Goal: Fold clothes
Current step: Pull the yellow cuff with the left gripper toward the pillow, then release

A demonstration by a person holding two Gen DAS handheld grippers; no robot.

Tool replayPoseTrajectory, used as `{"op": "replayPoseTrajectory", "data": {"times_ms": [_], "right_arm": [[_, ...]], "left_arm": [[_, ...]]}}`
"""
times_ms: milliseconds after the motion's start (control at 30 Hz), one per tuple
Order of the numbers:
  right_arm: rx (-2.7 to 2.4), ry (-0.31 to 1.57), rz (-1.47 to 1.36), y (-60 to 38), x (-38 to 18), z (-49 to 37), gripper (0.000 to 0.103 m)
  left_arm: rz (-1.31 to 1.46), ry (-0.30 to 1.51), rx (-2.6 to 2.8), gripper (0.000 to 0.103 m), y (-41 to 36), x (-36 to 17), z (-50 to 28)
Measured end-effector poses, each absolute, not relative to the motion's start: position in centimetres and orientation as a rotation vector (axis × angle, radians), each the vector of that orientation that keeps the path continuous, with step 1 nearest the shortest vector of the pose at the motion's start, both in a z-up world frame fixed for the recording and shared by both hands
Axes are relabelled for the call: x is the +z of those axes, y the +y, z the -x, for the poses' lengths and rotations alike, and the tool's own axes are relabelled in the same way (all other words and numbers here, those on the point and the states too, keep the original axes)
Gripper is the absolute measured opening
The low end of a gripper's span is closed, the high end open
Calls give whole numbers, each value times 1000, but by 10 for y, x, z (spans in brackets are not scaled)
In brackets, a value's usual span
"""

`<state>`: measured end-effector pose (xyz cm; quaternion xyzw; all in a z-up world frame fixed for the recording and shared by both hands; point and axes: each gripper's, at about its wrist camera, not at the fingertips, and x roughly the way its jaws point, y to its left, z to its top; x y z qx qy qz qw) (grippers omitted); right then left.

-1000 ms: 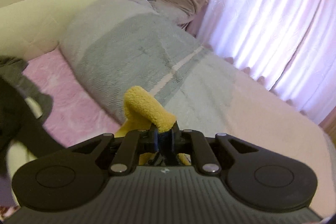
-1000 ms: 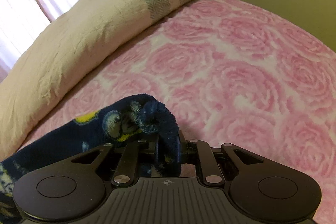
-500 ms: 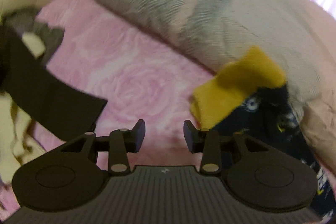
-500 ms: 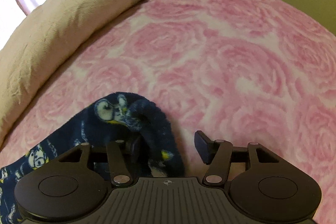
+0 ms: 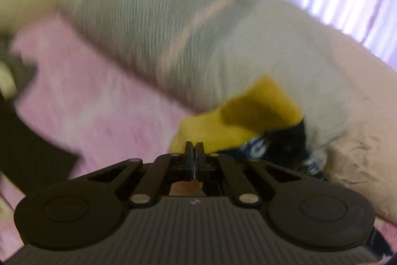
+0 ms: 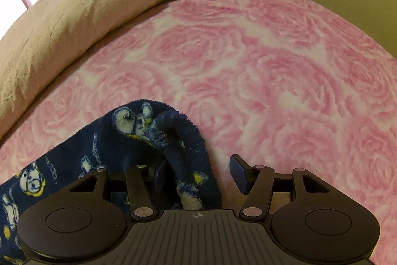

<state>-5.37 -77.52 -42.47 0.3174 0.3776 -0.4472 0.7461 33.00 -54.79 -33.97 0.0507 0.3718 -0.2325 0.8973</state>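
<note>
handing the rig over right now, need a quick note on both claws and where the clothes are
Left claw: shut, empty, in front of the yellow cuff.
Right claw: open, navy penguin garment lying loose between its fingers on the pink rose blanket.
Garment lies along the rolled grey and cream quilt.
Done: garment laid down, released.
Left: regrip and fold; how far the fold has got cannot be told. A dark garment waits at left.

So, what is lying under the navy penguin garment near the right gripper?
The navy penguin garment lies directly on the pink rose-pattern blanket, which shows all around it. Whatever lies beneath the cloth itself is covered. The right gripper stands open around one fold.
</note>
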Motion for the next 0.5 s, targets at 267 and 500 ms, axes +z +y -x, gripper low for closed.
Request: {"op": "replayPoseTrajectory", "data": {"times_ms": [267,500], "right_arm": [[-958,832,-689,-778,-426,51,57],[-957,853,-669,-776,-427,47,57]], "left_arm": [[-189,733,-293,2,-458,-304,-341],[92,981,-421,34,-484,-386,-321]]}}
